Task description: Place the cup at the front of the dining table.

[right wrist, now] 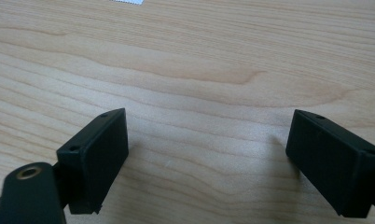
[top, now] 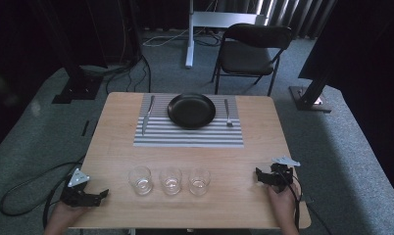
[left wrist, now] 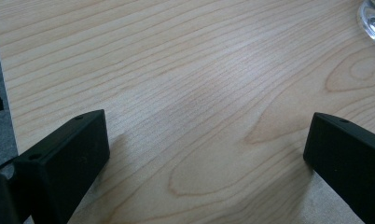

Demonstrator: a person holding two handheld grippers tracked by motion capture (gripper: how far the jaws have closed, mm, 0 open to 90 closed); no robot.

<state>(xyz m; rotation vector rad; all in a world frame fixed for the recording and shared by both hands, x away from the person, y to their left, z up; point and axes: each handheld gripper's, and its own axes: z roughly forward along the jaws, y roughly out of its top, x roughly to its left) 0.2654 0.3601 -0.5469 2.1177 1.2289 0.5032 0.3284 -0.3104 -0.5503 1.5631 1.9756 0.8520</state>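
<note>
Grey carpet, a folding chair [top: 254, 49] and dark curtains are seen behind a wooden table [top: 111, 147]. At the far side a striped mat [top: 185, 139] is laid, with a black plate [top: 191, 110] on it, a knife [top: 147, 113] to one side and a fork [top: 228, 112] to the other. Nearer the person, three empty glasses [top: 170, 180] are lined up in a row, close together but apart, between the two grippers. The left gripper [top: 94, 196] is rested at the near left corner, jaws spread wide with only bare wood between them; the rim of a glass is caught at the top right of its own view. The right gripper [top: 264, 177] is held at the near right, jaws likewise released and nothing grasped. No glass is touched by either. The place setting appears laid, while the glasses seem not yet handled; it is judged that the work stands at its start, with a reach toward the nearest glass still to be made.
</note>
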